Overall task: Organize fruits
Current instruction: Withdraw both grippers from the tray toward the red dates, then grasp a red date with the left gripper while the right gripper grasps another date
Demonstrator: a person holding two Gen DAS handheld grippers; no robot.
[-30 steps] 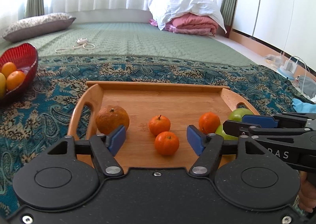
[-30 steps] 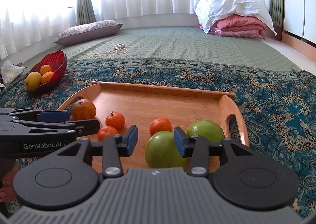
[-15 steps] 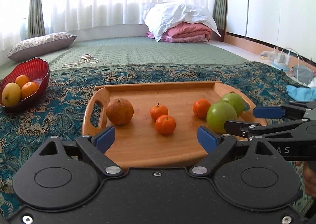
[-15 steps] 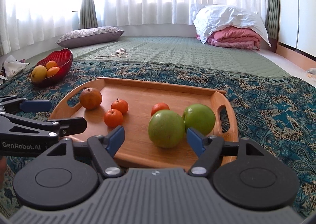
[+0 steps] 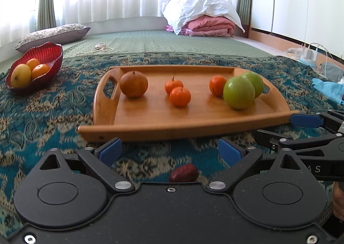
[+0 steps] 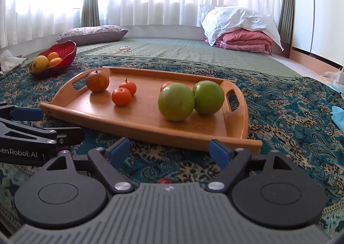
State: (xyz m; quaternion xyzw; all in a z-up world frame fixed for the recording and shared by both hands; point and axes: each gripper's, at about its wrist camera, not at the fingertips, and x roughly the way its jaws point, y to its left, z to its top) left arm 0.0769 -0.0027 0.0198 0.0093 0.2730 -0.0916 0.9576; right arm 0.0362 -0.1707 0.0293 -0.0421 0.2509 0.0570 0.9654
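A wooden tray (image 5: 150, 121) (image 6: 137, 123) lies on the patterned cloth. It holds a brownish orange (image 5: 134, 84) (image 6: 97, 81) at the left, two mandarins (image 5: 180, 96) (image 6: 121, 96) in the middle, a third mandarin (image 5: 217, 85) and two green apples (image 5: 238, 92) (image 6: 176, 102) at the right. A small dark red fruit (image 5: 183, 175) (image 6: 164, 180) lies on the cloth close under each gripper. My left gripper (image 5: 169, 150) and right gripper (image 6: 169, 150) are open and empty, in front of the tray's near edge.
A red bowl (image 5: 46, 56) (image 6: 64, 50) with a yellow fruit and oranges stands at the far left. A pillow (image 5: 53, 33), a cord (image 5: 96, 48), folded bedding (image 5: 204, 20) lie behind. Cables and a blue cloth (image 5: 326, 88) are at the right.
Both grippers have drawn back from over the tray to in front of its near edge and opened wider. The small red fruit has come into view beneath them.
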